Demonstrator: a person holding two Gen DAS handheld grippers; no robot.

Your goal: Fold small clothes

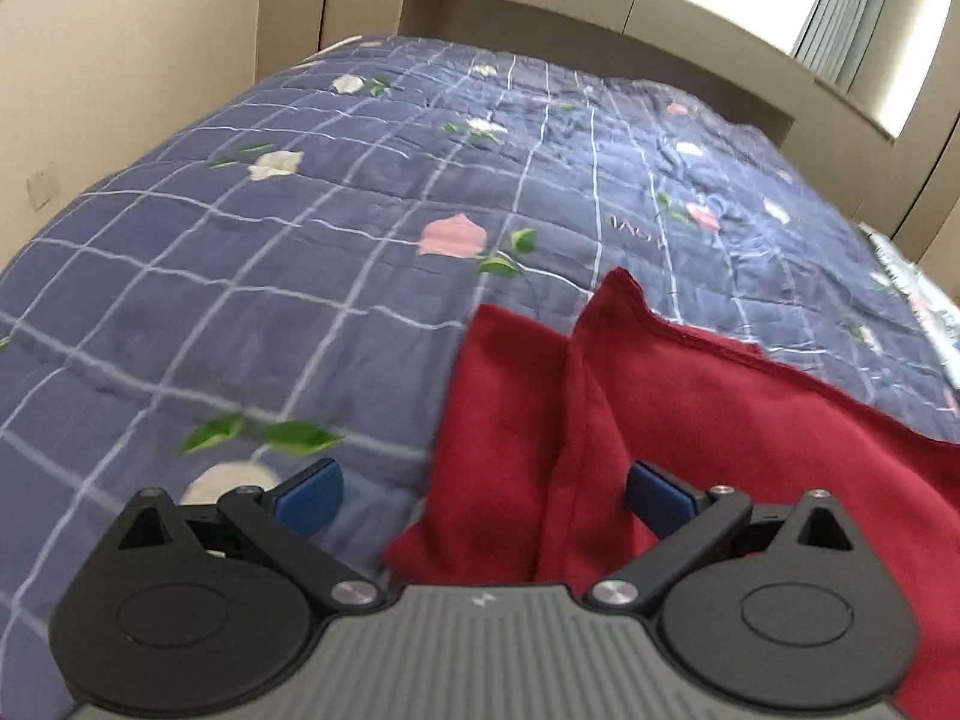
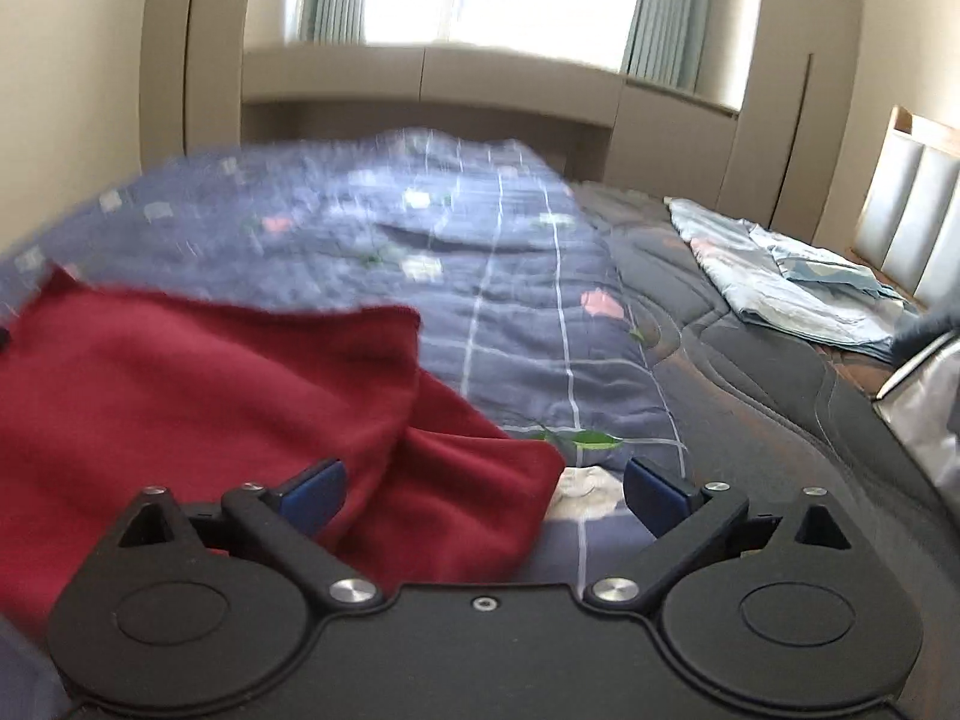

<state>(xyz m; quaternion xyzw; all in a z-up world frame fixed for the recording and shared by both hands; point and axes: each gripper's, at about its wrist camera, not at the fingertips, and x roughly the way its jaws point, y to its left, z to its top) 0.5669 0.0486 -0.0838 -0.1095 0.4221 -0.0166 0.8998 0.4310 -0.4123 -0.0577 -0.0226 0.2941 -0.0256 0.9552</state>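
A dark red garment (image 1: 690, 408) lies on the blue checked floral quilt (image 1: 270, 276). In the left wrist view its folded left edge with a raised ridge lies between my open blue pads. My left gripper (image 1: 483, 495) is open over that edge. In the right wrist view the red garment (image 2: 198, 384) fills the left side, and its right corner lies between the pads. My right gripper (image 2: 483, 492) is open over that corner, with the quilt (image 2: 522, 324) under the right pad.
A light blue patterned cloth (image 2: 780, 276) lies at the right on a dark quilted mattress (image 2: 780, 396). A padded headboard (image 2: 912, 210) stands at the far right. Beige cabinets (image 2: 480, 78) and a bright window are beyond the bed.
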